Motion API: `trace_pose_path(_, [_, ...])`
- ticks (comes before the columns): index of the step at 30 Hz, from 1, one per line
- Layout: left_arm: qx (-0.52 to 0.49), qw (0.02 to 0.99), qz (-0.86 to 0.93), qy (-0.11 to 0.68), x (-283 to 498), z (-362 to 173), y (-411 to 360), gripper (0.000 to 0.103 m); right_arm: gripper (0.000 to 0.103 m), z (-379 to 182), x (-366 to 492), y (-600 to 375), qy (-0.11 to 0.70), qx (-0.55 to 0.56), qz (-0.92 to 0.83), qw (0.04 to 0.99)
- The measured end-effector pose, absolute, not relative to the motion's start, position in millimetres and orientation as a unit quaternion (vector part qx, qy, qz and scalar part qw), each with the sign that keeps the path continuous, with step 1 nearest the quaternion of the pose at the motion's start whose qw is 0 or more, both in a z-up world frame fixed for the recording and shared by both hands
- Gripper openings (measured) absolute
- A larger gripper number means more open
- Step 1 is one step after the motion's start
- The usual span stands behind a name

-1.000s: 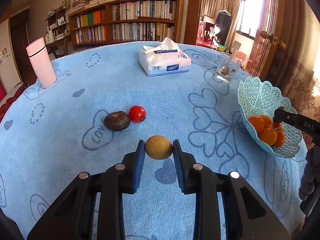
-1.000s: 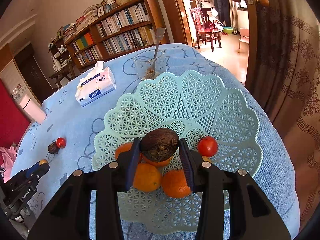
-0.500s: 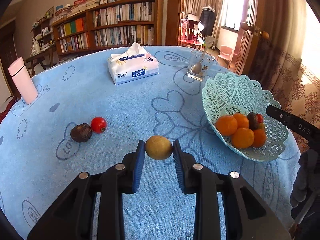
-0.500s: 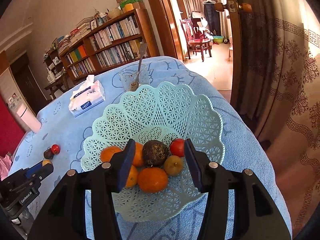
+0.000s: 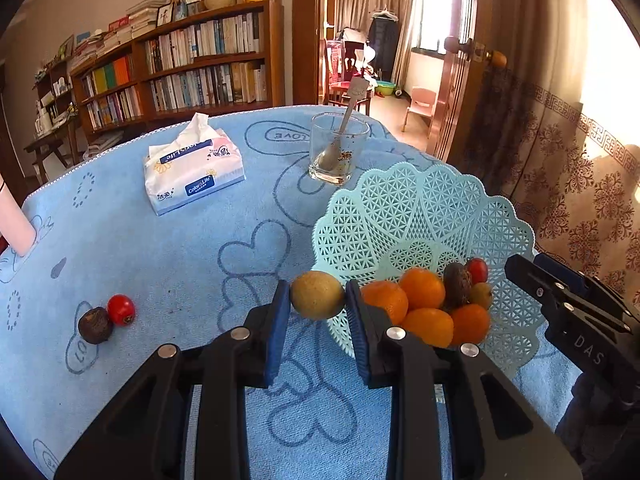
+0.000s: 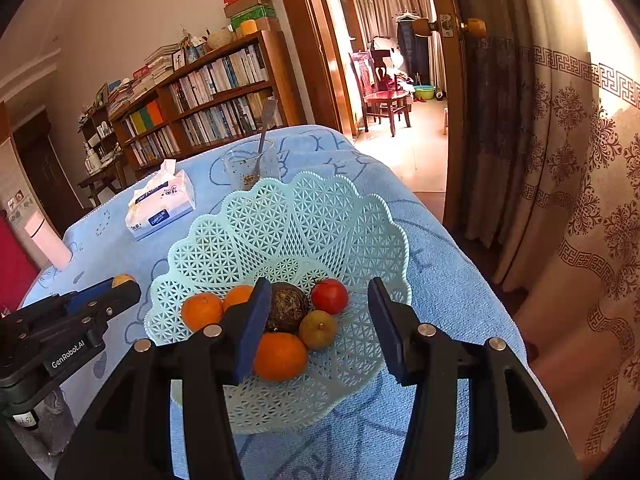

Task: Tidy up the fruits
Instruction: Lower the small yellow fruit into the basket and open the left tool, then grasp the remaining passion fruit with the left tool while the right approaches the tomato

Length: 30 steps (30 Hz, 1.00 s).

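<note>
My left gripper (image 5: pixel 317 306) is shut on a yellow-brown round fruit (image 5: pixel 317 294) and holds it just left of the mint lattice fruit basket (image 5: pixel 420 208). The basket holds several oranges (image 5: pixel 424 286), a dark wrinkled fruit (image 6: pixel 286 306), a tomato (image 6: pixel 329 296) and a small yellow fruit (image 6: pixel 318 329). My right gripper (image 6: pixel 318 322) is open and empty above the basket's near side. A second tomato (image 5: pixel 121 309) and a dark fruit (image 5: pixel 95 325) lie on the blue tablecloth at the left.
A tissue pack (image 5: pixel 192 168) and a glass with a spoon (image 5: pixel 338 148) stand beyond the basket. A pink bottle (image 5: pixel 12 224) is at the far left. The table edge drops off right of the basket, by a curtain (image 6: pixel 560 200).
My right gripper let go of the dark fruit in the basket, opened wide and pulled back. My left gripper carried the yellow-brown fruit right, up to the basket.
</note>
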<state>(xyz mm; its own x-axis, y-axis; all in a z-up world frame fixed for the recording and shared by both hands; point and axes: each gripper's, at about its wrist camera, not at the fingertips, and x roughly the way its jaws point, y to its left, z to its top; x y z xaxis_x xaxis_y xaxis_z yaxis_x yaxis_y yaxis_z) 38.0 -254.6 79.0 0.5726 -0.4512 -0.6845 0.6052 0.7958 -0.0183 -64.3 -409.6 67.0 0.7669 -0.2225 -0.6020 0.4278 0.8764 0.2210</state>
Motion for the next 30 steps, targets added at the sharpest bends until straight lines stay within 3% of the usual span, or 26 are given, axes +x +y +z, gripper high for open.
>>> trace_pose_path(12, [0.128,0.869,-0.331,0.344,46.6,70.8,-305.1,0.030,0.052,62.3,-66.9,-415.4,0.290,0.185,-0.177,0.922])
trace_pose_path(13, [0.126,0.869,-0.332,0.344,46.8,70.7,-305.7,0.032,0.052,62.4,-66.9,-415.5,0.290,0.185,-0.177,0.922])
trace_pose_path(15, [0.121,0.871,-0.329,0.343,47.2,71.0,-304.4,0.055,0.052,61.3,-67.0,-416.4,0.290,0.187,-0.177,0.922])
trace_pose_path(16, [0.118,0.874,-0.325,0.341,46.8,71.6,-302.2,0.057,0.052,60.7,-67.2,-416.9,0.289,0.188,-0.177,0.922])
trace_pose_path(30, [0.082,0.889,-0.285,0.350,58.3,76.8,-255.9,0.062,0.052,67.4,-67.8,-406.5,0.286,0.177,-0.174,0.926])
